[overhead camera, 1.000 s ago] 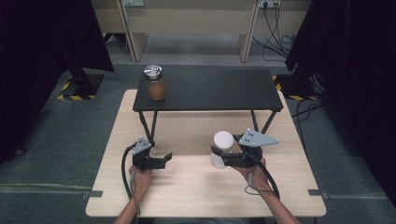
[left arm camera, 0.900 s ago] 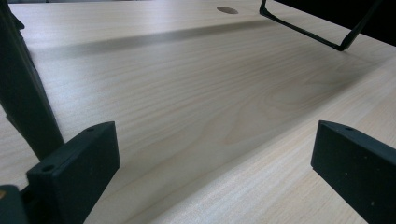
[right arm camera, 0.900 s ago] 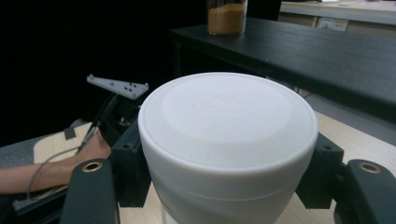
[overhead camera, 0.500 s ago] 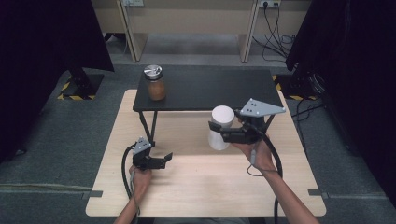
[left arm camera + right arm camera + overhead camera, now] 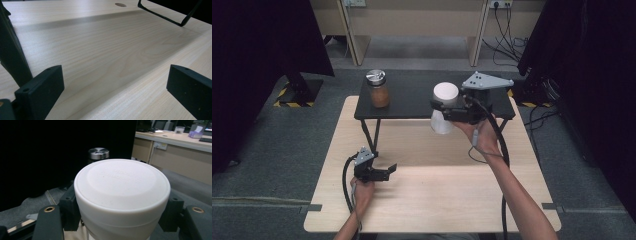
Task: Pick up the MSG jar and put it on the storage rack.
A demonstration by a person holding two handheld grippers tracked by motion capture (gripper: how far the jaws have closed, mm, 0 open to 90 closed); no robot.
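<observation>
While the right gripper (image 5: 443,111) pinches a white jar (image 5: 444,106) above the black shelf (image 5: 412,97), its embossed lid lettering is unreadable; the left gripper (image 5: 388,171) rests spread on the counter (image 5: 437,200).

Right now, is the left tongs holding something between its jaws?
No, the left tongs stands open, with only the bare wooden table visible between its jaws.
</observation>
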